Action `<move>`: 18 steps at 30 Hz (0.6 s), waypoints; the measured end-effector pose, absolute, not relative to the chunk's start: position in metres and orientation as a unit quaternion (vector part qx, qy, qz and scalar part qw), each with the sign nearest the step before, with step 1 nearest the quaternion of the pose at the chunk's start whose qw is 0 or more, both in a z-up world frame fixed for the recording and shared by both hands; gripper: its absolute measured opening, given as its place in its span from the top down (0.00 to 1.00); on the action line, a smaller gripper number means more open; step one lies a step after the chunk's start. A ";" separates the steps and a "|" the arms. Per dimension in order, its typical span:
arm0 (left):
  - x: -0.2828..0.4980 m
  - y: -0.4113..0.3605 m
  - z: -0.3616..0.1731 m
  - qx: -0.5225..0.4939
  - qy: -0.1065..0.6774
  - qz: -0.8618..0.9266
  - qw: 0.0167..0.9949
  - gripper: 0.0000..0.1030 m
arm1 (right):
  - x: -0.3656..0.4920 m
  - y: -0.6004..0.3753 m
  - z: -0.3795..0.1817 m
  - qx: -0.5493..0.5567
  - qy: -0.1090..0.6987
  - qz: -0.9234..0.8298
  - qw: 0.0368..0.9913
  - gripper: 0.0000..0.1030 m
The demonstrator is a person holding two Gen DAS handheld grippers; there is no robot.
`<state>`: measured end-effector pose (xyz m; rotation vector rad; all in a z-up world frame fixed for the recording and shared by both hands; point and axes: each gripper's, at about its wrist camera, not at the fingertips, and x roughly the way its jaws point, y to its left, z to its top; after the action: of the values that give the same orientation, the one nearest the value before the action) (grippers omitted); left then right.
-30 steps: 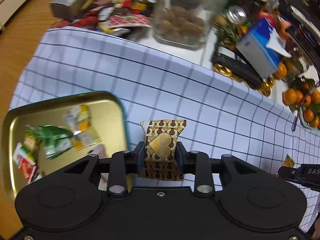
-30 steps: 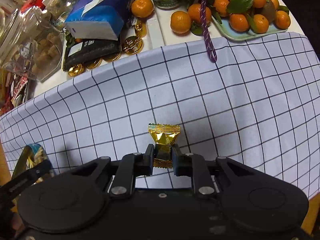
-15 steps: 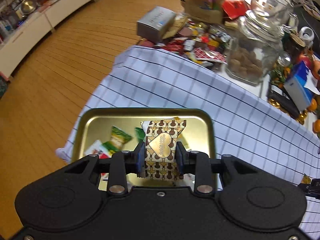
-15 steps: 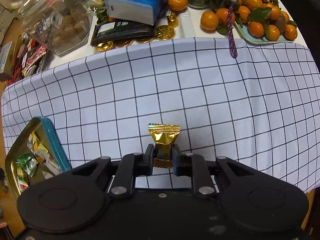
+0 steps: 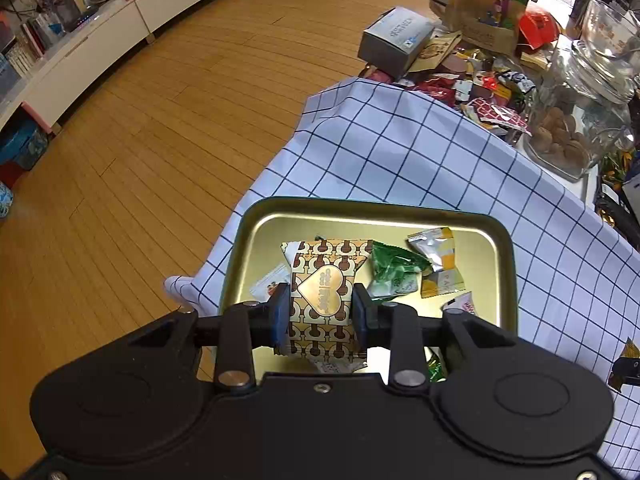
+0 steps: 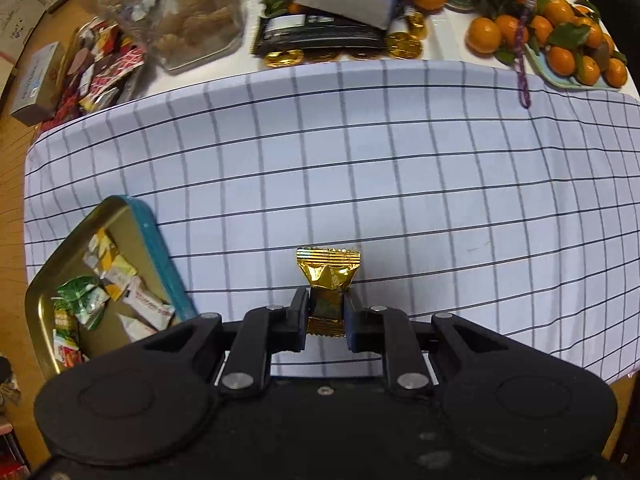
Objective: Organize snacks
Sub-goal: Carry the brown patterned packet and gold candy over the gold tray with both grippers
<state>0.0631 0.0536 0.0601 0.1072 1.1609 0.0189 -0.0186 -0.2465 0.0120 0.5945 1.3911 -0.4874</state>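
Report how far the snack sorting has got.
Done: several wrapped snacks already lie in the gold tin tray, among them a green packet. In hand: the left tongs grip a brown patterned packet with a gold heart over the tray; the right tongs grip a gold foil candy above the checked cloth, beside the tray. Left: release both into the tray.

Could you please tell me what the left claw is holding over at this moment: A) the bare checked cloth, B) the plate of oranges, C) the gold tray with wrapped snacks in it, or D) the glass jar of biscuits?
C: in the left wrist view the left claw, shut on the brown patterned packet, sits over the gold tray, where other wrapped snacks already lie.
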 end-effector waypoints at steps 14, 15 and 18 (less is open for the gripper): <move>0.067 0.065 0.058 0.018 0.569 -0.024 0.822 0.61 | 0.014 -0.177 0.037 0.272 0.608 -0.131 0.735 0.81; 0.067 0.065 0.059 0.016 0.567 -0.025 0.823 0.61 | 0.015 -0.174 0.038 0.272 0.605 -0.124 0.738 0.81; 0.067 0.065 0.061 0.006 0.562 -0.032 0.826 0.61 | 0.020 -0.164 0.042 0.274 0.600 -0.108 0.744 0.81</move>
<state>0.0674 0.0653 0.0612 0.0137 1.1947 -0.0676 0.0199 -0.1636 0.0419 0.5994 1.3146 -0.2373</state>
